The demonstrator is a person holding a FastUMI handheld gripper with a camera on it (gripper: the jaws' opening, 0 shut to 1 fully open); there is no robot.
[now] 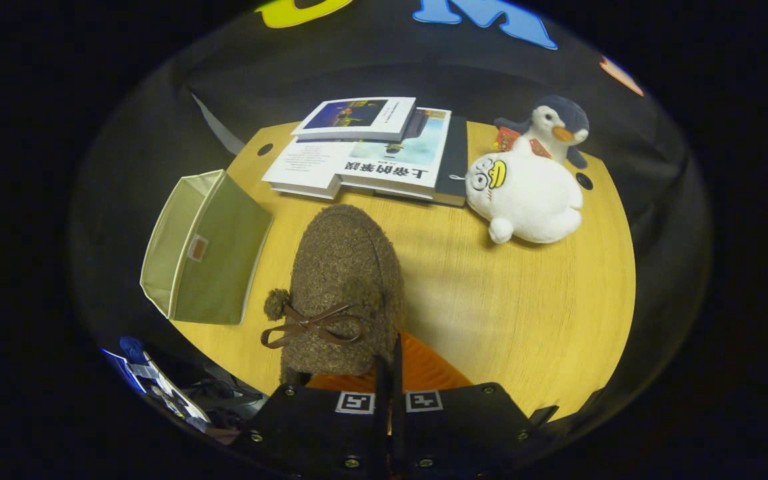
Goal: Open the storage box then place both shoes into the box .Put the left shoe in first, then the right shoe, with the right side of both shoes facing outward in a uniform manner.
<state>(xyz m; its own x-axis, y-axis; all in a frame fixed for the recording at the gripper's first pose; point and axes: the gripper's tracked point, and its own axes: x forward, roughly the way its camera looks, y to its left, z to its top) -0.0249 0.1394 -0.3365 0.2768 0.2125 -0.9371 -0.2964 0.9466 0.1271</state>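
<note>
A brown fuzzy shoe (344,280) with a brown bow and an orange lining (424,370) sits right ahead of my fingers, toe pointing away toward the books. My gripper (389,363) is shut on the rim of the shoe's opening, the two fingers pressed close together with the edge between them. The pale green fabric storage box (214,257) stands to the left of the shoe on the wooden table (524,307), with its cream inner wall (171,233) showing and a small label on the green panel. I cannot tell whether the shoe touches the table.
Beyond the shoe lies a stack of books (371,150). To their right are a white plush duck (527,193) and a plush penguin (557,127). Bare tabletop lies right of the shoe. Some clutter (157,387) shows below the table's near left edge.
</note>
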